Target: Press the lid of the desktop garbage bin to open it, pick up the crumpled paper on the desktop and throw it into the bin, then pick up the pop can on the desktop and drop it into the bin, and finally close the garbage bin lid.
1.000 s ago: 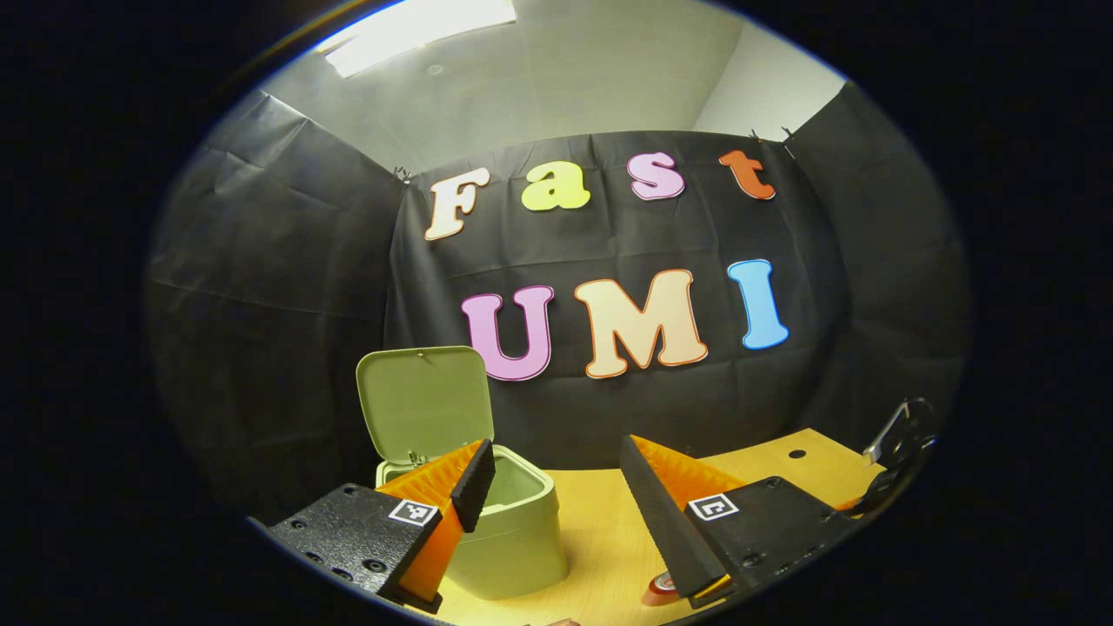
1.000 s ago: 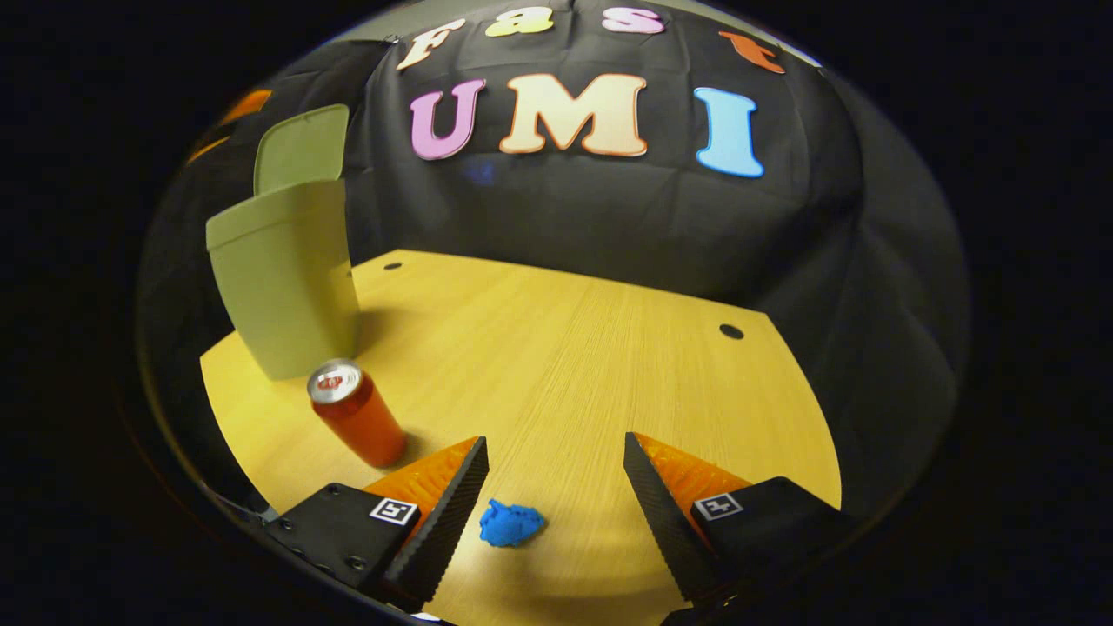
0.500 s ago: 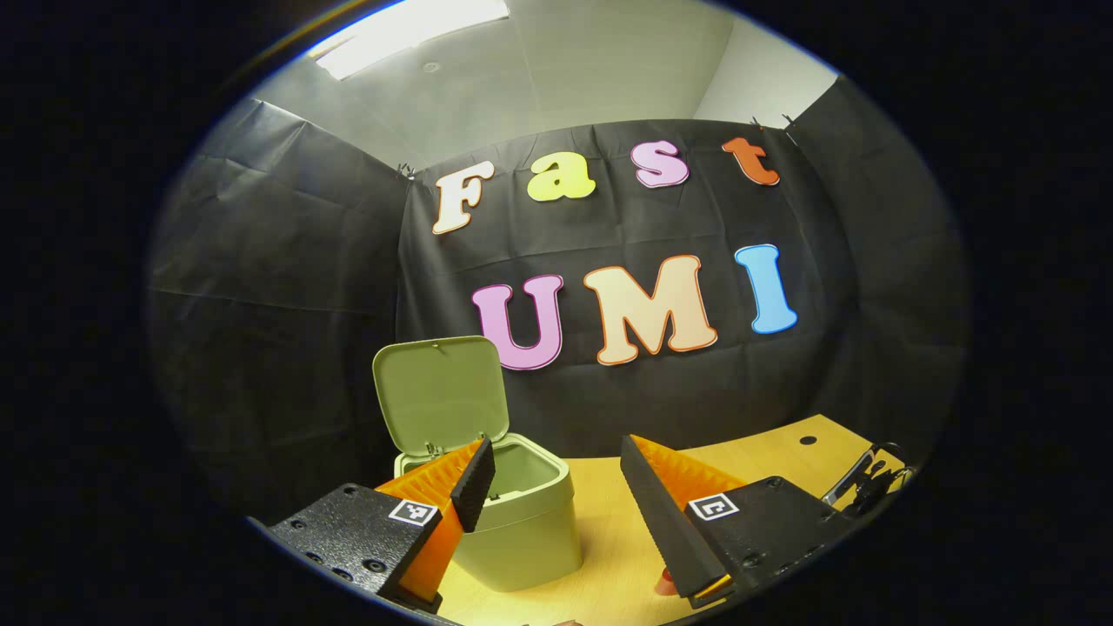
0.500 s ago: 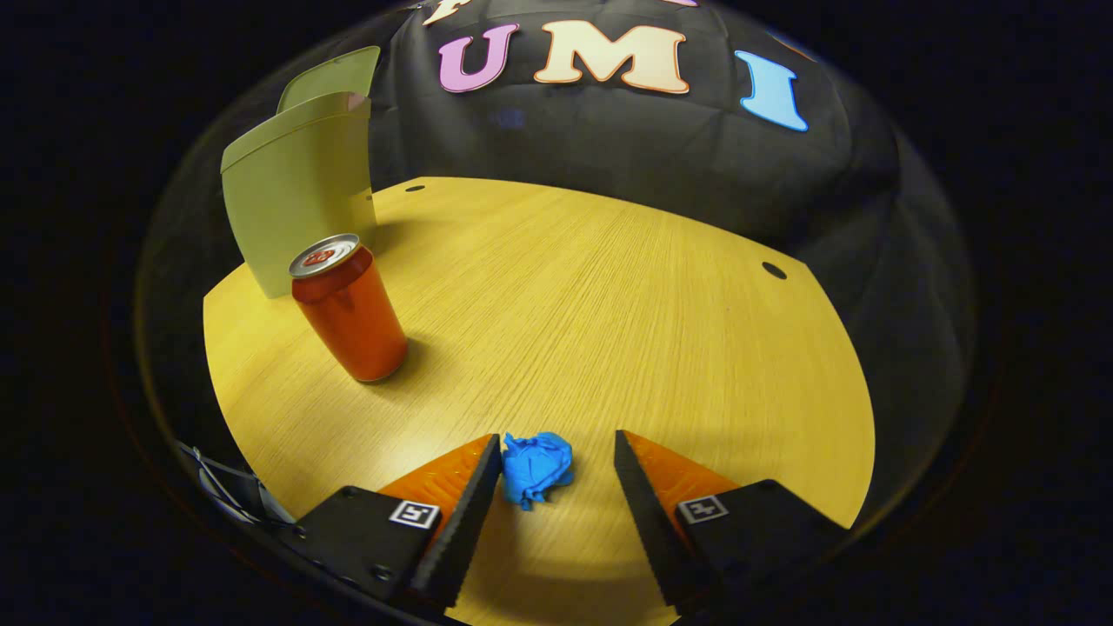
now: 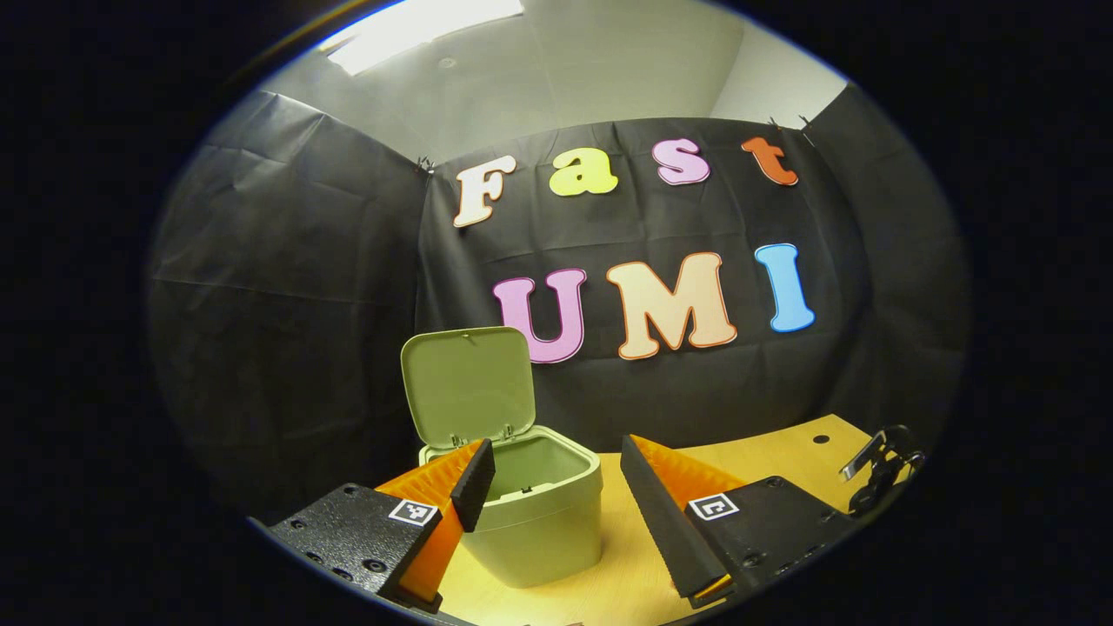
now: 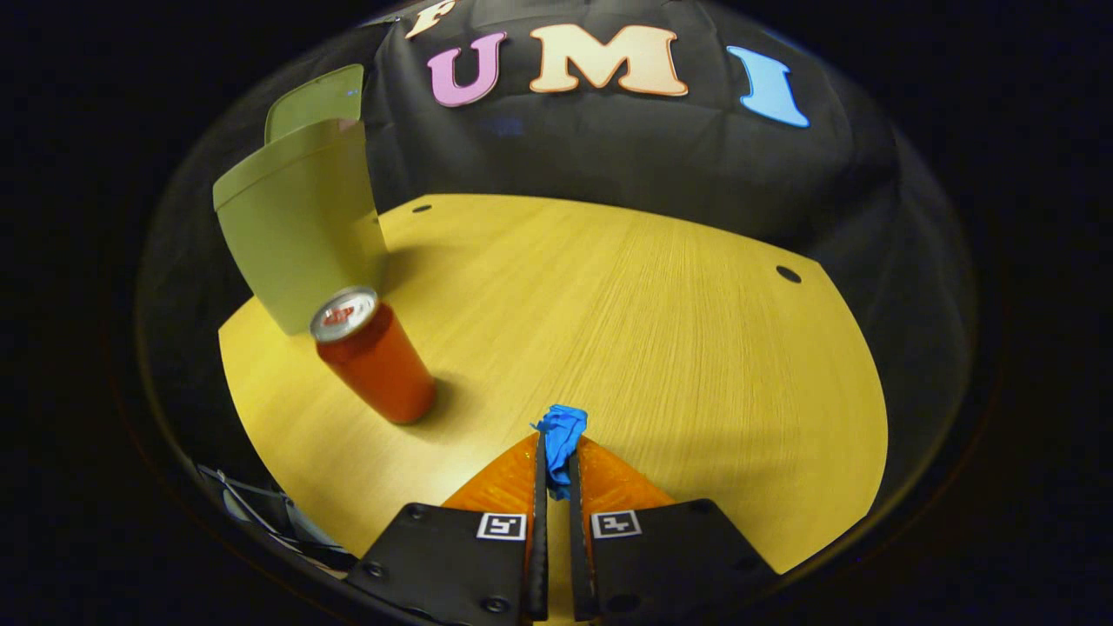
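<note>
We see the yellow wooden table (image 6: 661,330) carrying the pale green plastic bin (image 6: 304,226), its lid (image 5: 468,384) raised. Beside the bin stands the red pop can (image 6: 376,358). Our right gripper (image 6: 556,456) is clamped on the blue crumpled paper (image 6: 561,432); our left gripper (image 5: 552,469) hangs fingers apart near the bin.

left tool (image 5: 556,487): fingers spread | right tool (image 6: 556,461): fingers pinched close

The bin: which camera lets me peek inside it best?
The left gripper view. It looks down past the raised lid into the green bin, so the rim and inner walls show. The right gripper view shows the bin from the side: outer wall and lid edge, not the inside.
</note>
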Motion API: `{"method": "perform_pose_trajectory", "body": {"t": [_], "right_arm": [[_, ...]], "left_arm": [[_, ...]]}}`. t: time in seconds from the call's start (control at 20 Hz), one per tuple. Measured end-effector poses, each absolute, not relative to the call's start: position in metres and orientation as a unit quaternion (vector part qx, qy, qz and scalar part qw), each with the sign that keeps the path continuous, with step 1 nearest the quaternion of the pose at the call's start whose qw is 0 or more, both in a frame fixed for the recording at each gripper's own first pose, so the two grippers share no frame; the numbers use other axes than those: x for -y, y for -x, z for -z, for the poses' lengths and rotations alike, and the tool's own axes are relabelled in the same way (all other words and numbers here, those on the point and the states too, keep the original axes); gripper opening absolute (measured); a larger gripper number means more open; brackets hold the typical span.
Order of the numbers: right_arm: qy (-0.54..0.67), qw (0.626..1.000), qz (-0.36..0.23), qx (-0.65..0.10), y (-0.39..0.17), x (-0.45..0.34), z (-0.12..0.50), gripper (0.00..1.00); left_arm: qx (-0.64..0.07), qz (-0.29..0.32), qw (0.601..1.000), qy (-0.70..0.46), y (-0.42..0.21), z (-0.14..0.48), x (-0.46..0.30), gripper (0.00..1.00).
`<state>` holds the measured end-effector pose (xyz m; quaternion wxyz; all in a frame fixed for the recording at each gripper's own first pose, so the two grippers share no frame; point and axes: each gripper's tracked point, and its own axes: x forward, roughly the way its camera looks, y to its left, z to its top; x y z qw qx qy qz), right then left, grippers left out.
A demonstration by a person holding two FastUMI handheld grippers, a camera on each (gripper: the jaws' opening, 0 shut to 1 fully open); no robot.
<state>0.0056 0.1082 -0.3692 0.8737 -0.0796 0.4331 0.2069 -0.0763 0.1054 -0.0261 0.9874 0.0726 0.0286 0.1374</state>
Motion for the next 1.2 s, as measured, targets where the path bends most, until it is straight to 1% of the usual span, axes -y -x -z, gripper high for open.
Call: {"method": "perform_pose_trajectory", "body": {"t": [0.05, 0.1, 0.25, 0.3, 0.55, 0.85, 0.9, 0.95, 1.0, 1.05, 1.2], "right_arm": [[0.074, 0.880, -0.208, -0.420, -0.015, -0.114, 0.356, 0.11], [0.069, 0.887, -0.210, -0.407, -0.022, -0.119, 0.343, 0.13], [0.066, 0.903, -0.213, -0.366, -0.040, -0.137, 0.304, 0.13], [0.067, 0.907, -0.216, -0.355, -0.046, -0.142, 0.291, 0.10], [0.070, 0.921, -0.234, -0.304, -0.070, -0.174, 0.247, 0.13], [0.063, 0.931, -0.262, -0.246, -0.090, -0.225, 0.191, 0.13], [0.064, 0.931, -0.268, -0.241, -0.092, -0.234, 0.184, 0.14], [0.064, 0.930, -0.275, -0.234, -0.093, -0.244, 0.178, 0.12], [0.064, 0.930, -0.281, -0.228, -0.094, -0.255, 0.172, 0.14], [0.063, 0.930, -0.287, -0.222, -0.094, -0.265, 0.166, 0.12], [0.059, 0.928, -0.311, -0.198, -0.098, -0.305, 0.145, 0.14]], "left_arm": [[-0.029, -0.139, 0.987, -0.070, 0.078, 0.028, -0.108, 0.89], [-0.031, -0.140, 0.987, -0.069, 0.077, 0.029, -0.112, 0.89], [-0.037, -0.141, 0.987, -0.070, 0.079, 0.036, -0.121, 0.89], [-0.039, -0.140, 0.987, -0.072, 0.078, 0.037, -0.124, 0.89], [-0.042, -0.143, 0.987, -0.066, 0.078, 0.042, -0.139, 0.89], [-0.046, -0.156, 0.985, -0.064, 0.083, 0.048, -0.169, 0.89], [-0.047, -0.159, 0.984, -0.063, 0.083, 0.049, -0.175, 0.89], [-0.049, -0.162, 0.984, -0.061, 0.085, 0.050, -0.180, 0.89], [-0.050, -0.165, 0.983, -0.060, 0.086, 0.051, -0.187, 0.89], [-0.051, -0.168, 0.983, -0.059, 0.087, 0.052, -0.193, 0.89], [-0.052, -0.178, 0.981, -0.059, 0.094, 0.053, -0.214, 0.89]]}}
